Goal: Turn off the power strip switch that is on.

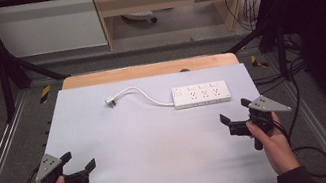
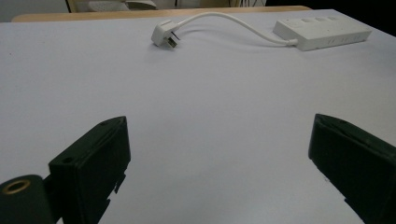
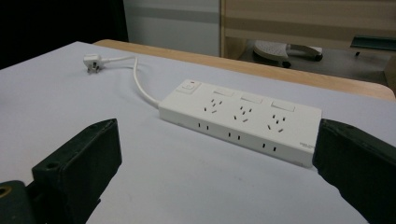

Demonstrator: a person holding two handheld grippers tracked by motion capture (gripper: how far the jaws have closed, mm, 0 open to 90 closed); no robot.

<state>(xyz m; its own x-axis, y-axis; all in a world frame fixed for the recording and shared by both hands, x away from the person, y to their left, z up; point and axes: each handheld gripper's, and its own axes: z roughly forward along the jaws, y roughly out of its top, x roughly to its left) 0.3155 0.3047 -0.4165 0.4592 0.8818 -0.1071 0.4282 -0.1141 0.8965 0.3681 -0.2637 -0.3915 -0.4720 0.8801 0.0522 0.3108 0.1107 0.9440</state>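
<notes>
Two grippers wait over a white power strip.
The left gripper [image 1: 81,162] and right gripper [image 1: 234,112] both gape wide, holding nothing; the power strip [image 1: 201,93] and its plug [image 1: 110,101] lie untouched, markings too small to read.

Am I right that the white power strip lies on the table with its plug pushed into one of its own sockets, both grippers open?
Not quite. The plug lies loose on the table, away from the power strip, as the high view shows. The left gripper and right gripper are indeed open.

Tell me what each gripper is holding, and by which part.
Nothing is held. The left gripper and right gripper both have open, empty jaws; the power strip and its plug lie untouched.
</notes>
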